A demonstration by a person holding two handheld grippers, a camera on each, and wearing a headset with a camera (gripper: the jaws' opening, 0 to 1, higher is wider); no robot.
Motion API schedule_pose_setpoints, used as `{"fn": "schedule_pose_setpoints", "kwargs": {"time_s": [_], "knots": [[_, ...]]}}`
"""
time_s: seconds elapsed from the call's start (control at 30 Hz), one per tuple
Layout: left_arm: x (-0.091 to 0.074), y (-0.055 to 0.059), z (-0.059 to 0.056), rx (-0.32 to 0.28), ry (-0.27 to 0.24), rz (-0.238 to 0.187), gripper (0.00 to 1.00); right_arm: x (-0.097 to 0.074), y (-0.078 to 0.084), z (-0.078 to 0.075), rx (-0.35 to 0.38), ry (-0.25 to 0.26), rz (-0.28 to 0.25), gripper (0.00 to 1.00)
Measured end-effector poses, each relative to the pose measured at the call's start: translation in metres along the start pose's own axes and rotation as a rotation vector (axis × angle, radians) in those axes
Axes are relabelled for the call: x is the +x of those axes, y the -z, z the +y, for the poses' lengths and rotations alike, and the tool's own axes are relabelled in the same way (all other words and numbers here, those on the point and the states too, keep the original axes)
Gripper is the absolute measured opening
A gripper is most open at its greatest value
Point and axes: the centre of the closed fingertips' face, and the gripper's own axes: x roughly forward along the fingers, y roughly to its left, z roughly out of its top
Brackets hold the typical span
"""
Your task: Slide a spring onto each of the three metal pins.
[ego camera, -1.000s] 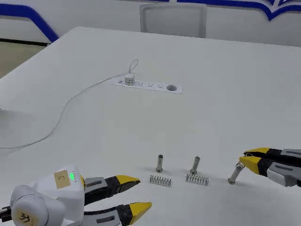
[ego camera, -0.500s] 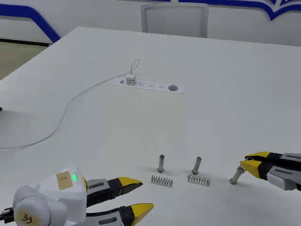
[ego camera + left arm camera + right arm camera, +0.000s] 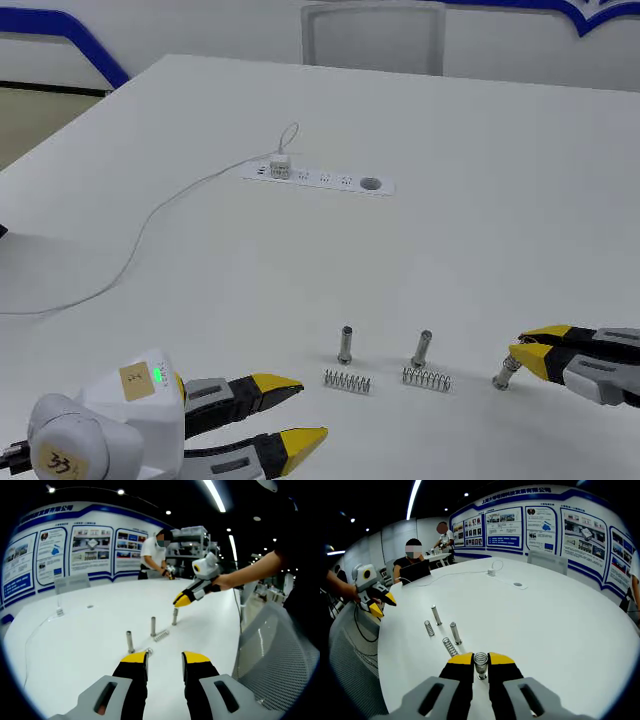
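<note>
Pinched narrow around a small coiled steel spring (image 3: 480, 663) at bottom centre of the right gripper view: yellow-tipped right gripper (image 3: 480, 661). At lower right of the head view, seating that coil over the top of a short tilted metal pin (image 3: 503, 377). Spread apart and holding nothing at lower left: yellow-tipped left gripper (image 3: 310, 410). Probably midway through the first of three. Further out, at bottom centre, upright middle pin (image 3: 422, 348) and leftmost pin (image 3: 346, 344), with one loose spring (image 3: 426, 379) and a second loose spring (image 3: 347, 381) lying just in front. Next, likely: press down, release, fetch the nearer coil.
</note>
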Motion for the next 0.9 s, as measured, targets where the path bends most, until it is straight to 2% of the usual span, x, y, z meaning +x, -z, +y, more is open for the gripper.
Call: {"fn": "schedule_pose_setpoints", "kwargs": {"time_s": [0.13,0.5,0.73,0.9], "knots": [[0.0,-0.001,0.002,-0.012,-0.008,-0.012,0.27,0.004,0.005,0.0,-0.006,0.001,0.022,0.11],[0.0,0.001,0.002,-0.027,-0.013,-0.008,0.26,0.014,0.021,-0.003,0.001,0.014,0.074,0.11],[-0.002,0.002,0.003,-0.029,-0.023,-0.005,0.26,0.018,0.03,-0.003,0.02,0.015,0.087,0.11],[-0.002,0.002,0.003,-0.031,-0.022,-0.002,0.25,0.018,0.028,-0.003,0.032,0.018,0.079,0.11]]}}
